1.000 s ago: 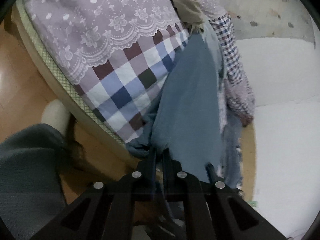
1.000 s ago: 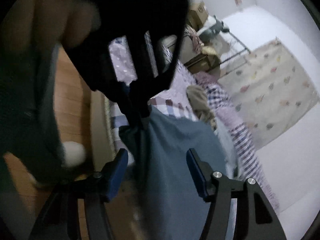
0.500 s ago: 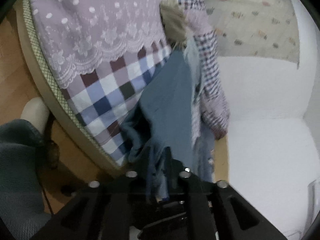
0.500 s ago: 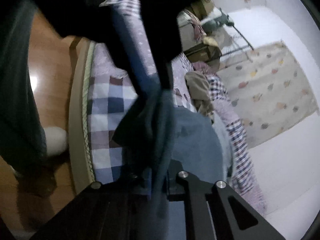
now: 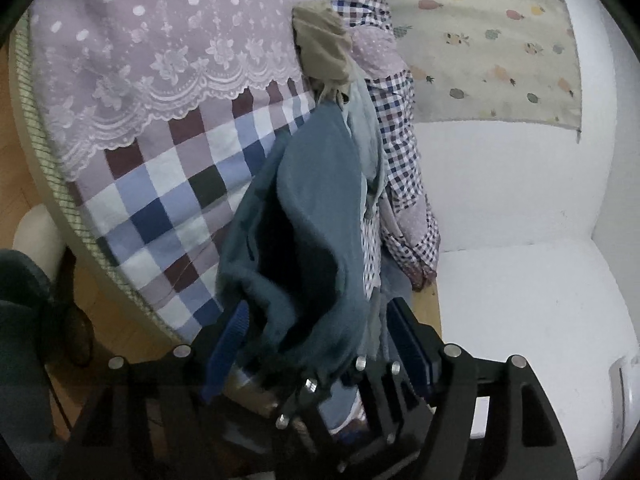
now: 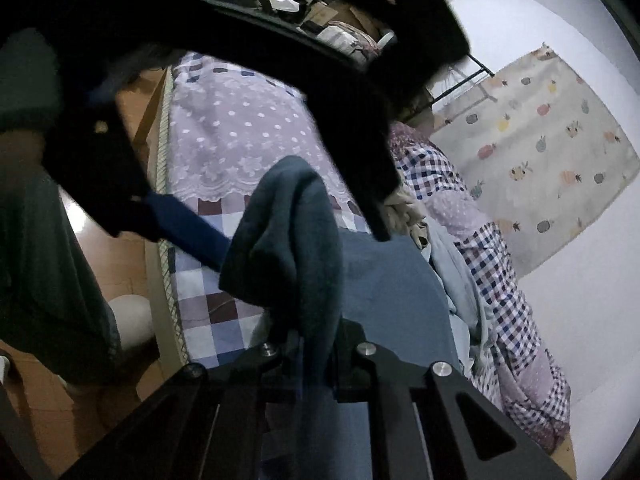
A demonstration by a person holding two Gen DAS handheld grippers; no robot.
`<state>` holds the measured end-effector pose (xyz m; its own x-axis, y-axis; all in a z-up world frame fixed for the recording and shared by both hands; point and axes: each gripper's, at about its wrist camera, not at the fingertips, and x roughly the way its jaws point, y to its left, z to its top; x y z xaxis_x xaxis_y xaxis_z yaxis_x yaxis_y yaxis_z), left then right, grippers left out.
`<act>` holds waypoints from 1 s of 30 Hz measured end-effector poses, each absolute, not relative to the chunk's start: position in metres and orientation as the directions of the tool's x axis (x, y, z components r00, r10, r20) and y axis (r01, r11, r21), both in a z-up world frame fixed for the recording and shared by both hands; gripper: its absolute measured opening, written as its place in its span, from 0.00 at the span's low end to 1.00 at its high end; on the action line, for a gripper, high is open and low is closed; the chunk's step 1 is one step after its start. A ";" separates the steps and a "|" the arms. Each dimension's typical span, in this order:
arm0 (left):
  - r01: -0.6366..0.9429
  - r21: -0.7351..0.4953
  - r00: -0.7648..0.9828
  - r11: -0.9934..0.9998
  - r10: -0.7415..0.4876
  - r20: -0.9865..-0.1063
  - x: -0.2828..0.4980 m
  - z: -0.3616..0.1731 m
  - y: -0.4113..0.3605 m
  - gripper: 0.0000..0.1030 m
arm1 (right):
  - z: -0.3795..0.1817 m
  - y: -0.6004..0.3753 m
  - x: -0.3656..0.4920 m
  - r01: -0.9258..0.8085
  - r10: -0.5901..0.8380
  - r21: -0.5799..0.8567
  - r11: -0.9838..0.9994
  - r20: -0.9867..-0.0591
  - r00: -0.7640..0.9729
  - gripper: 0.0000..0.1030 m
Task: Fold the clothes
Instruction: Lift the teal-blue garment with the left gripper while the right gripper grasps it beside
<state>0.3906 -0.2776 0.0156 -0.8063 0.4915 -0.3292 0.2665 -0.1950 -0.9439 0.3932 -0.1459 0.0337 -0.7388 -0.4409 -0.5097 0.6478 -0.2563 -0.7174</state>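
A teal-blue garment (image 5: 312,200) hangs off the bed's edge toward me, bunched with a dark hollow in its folds. My left gripper (image 5: 318,340) is open, its blue pads (image 5: 228,336) standing wide on either side of the cloth. In the right wrist view the same garment (image 6: 288,232) rises in a bunch out of my right gripper (image 6: 316,344), which is shut on it. The left gripper's dark frame (image 6: 344,128) looms over that view, one blue pad (image 6: 188,228) beside the cloth. The right gripper's tips (image 5: 316,392) show under the garment in the left wrist view.
The bed has a checked sheet (image 5: 168,200) and a purple lace cover (image 5: 140,40). Along its edge lie a khaki garment (image 5: 324,44), a light blue one (image 5: 368,128) and a checked shirt (image 5: 400,140). A fruit-patterned mat (image 5: 488,40) lies beyond. Wooden floor and a person's dark clothing (image 5: 20,280) are at left.
The right gripper closed on the teal garment just below the left one. The left gripper, shut on it until half a second ago, now stands open around it.
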 end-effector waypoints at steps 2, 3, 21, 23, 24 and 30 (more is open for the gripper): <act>0.273 -0.943 -0.805 -0.191 0.492 -0.333 0.383 0.011 -0.278 0.73 | 0.033 -0.146 0.397 0.646 -0.442 -0.716 -0.265 -0.506 -0.741 0.07; 0.279 -0.940 -0.793 -0.198 0.504 -0.342 0.379 0.009 -0.275 0.73 | 0.033 -0.146 0.396 0.646 -0.442 -0.713 -0.273 -0.504 -0.742 0.07; 0.284 -0.934 -0.741 -0.217 0.568 -0.358 0.338 -0.005 -0.266 0.15 | 0.047 -0.133 0.390 0.679 -0.499 -0.671 -0.297 -0.497 -0.710 0.09; 0.281 -0.932 -0.742 -0.227 0.564 -0.361 0.337 -0.003 -0.266 0.10 | 0.044 -0.128 0.394 0.663 -0.495 -0.690 -0.291 -0.484 -0.722 0.13; 0.280 -0.930 -0.742 -0.236 0.561 -0.366 0.337 -0.001 -0.265 0.10 | 0.040 -0.126 0.397 0.647 -0.490 -0.703 -0.294 -0.470 -0.734 0.19; 0.252 -0.937 -0.747 -0.242 0.567 -0.347 0.341 0.007 -0.267 0.08 | 0.015 -0.108 0.400 0.519 -0.408 -0.781 -0.346 -0.373 -0.833 0.54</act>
